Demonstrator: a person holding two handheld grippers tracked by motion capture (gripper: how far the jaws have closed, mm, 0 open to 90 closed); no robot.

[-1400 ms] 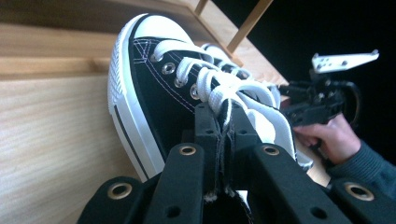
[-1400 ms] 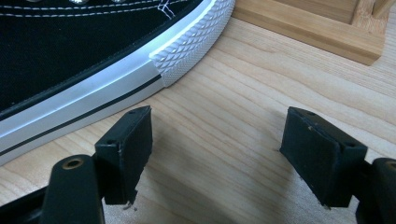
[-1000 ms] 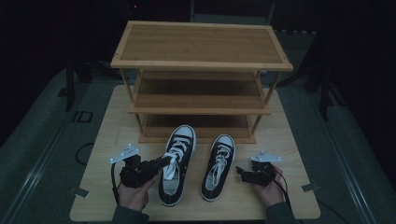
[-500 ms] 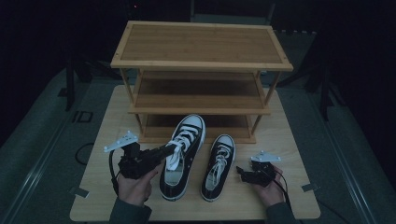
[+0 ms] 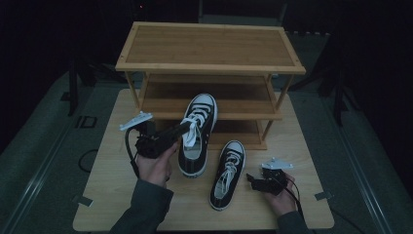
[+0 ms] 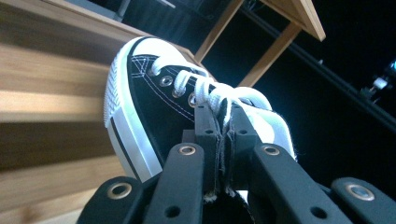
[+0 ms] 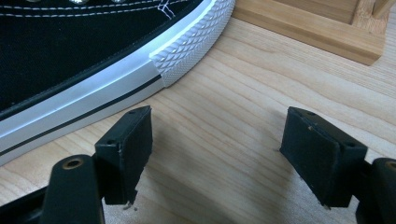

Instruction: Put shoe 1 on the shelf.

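Note:
A black high-top shoe with white laces and toe cap hangs tilted, its toe up near the middle shelf of the wooden rack. My left gripper is shut on its tongue and laces; the left gripper view shows the jaws pinching white fabric behind the shoe's toe. The matching shoe lies flat on the table. My right gripper rests just right of it, open and holding nothing. The right gripper view shows the gripper over bare wood, the shoe's sole at its left.
The three-shelf rack stands at the back of the wooden table, all its shelves bare. Its bottom rail is close ahead of the right gripper. Dark floor surrounds the table, with stands at both sides.
My left gripper has lifted the left shoe off the table and carried it forward toward the rack, toe rising to the middle shelf. The right gripper and other shoe stayed put.

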